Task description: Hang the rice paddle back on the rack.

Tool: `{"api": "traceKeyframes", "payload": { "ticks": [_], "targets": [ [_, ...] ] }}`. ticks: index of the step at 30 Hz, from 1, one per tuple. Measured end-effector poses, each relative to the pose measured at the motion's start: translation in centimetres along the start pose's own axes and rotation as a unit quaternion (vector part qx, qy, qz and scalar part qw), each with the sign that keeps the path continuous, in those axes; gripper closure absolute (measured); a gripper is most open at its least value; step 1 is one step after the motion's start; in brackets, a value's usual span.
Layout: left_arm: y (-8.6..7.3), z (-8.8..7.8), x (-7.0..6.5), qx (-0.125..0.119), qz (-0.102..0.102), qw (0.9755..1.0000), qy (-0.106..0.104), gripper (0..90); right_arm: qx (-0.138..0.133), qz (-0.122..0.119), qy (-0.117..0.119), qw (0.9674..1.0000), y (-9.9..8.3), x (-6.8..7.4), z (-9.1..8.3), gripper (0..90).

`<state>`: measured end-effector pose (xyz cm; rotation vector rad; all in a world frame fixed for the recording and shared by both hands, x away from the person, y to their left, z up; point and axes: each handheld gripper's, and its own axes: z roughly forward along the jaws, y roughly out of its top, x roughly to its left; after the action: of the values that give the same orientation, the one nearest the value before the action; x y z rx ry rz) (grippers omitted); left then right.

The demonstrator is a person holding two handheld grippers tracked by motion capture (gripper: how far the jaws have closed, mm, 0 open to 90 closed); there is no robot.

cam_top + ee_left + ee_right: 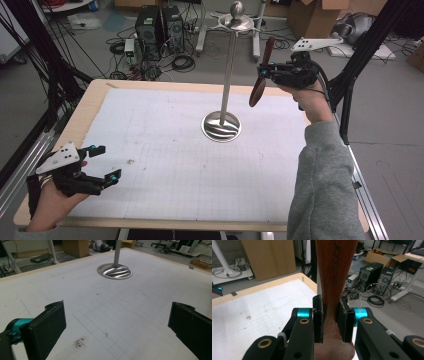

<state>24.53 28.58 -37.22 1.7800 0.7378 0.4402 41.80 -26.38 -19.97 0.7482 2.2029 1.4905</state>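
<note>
A tall steel stand (228, 75) with a round base (221, 126) and hooked top (237, 20) rises from the middle-back of the white gridded mat (165, 150). My right gripper (265, 72) hangs in the air just right of the pole, shut on a dark wooden utensil (258, 92) held nearly upright. In the right gripper view the pads (318, 315) squeeze the utensil's narrow neck (335, 270). My left gripper (108, 162) rests low at the mat's front left corner, open and holding nothing. In the left gripper view its jaws (117, 325) stand wide apart, with the stand's base (114, 271) far ahead.
The mat lies on a wooden tabletop (90, 100). Black frame struts (365, 50) run along the right side, close to my right hand. Computer towers (160, 25), cables and cardboard boxes (312, 15) sit on the floor beyond the table.
</note>
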Motion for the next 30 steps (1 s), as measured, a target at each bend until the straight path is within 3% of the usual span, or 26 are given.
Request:
{"api": "traceKeyframes", "payload": {
  "ticks": [11,30],
  "targets": [
    [-0.2,0.0,0.0,0.003,-0.004,1.0000,0.003,1.9,-0.010,0.007,-0.012,0.9998,0.5,0.1,0.3,77.4],
    [-0.3,-0.3,0.1,0.001,-0.006,1.0000,0.005,1.9,-0.023,0.007,-0.012,0.9996,1.7,0.1,0.8,77.4]
  ]
}}
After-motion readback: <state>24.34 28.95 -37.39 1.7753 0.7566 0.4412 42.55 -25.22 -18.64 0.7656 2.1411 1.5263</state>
